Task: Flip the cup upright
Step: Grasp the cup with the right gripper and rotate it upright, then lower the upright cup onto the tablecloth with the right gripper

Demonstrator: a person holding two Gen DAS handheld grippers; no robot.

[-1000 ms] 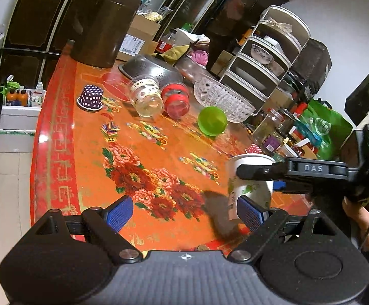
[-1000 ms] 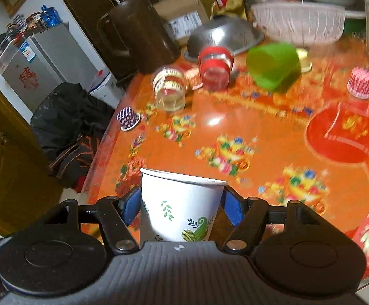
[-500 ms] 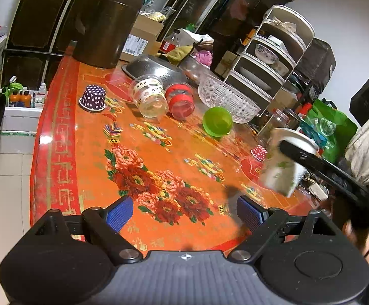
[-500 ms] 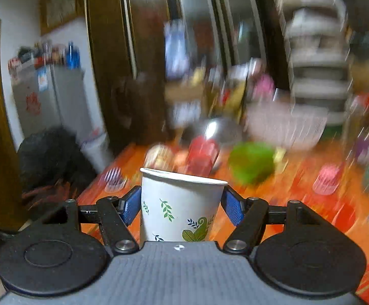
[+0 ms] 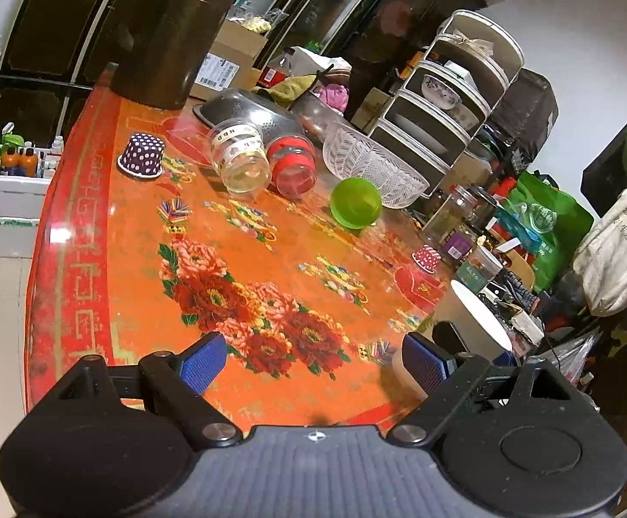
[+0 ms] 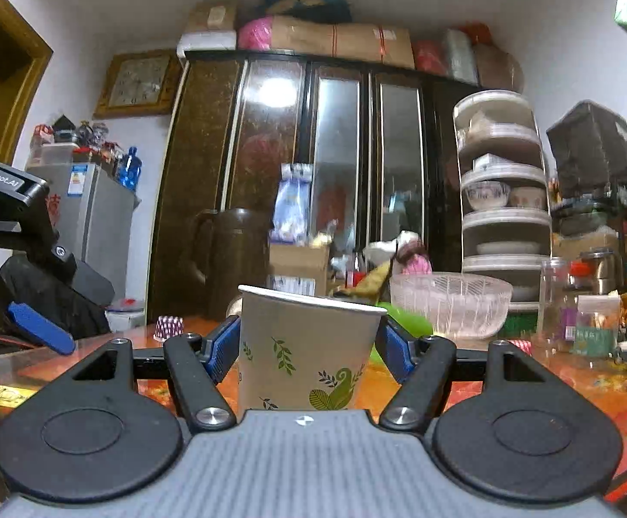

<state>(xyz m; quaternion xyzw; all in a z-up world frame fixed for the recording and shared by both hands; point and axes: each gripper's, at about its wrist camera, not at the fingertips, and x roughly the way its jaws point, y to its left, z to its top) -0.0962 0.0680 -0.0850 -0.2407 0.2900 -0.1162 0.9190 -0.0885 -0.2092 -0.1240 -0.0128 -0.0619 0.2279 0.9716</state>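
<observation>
Your orange floral-patterned table (image 5: 140,302) carries a tall dark brown plastic jug (image 5: 171,34) at its far end, with a clear ribbed glass bowl (image 5: 369,168) near a lime-green plastic cup (image 5: 355,203) lying on its side. Your left gripper (image 5: 313,360) hangs wide and empty over the near edge. Your right gripper (image 6: 309,347) clamps the white leaf-printed paper cup (image 6: 305,354), mouth up, level with the tabletop.
</observation>
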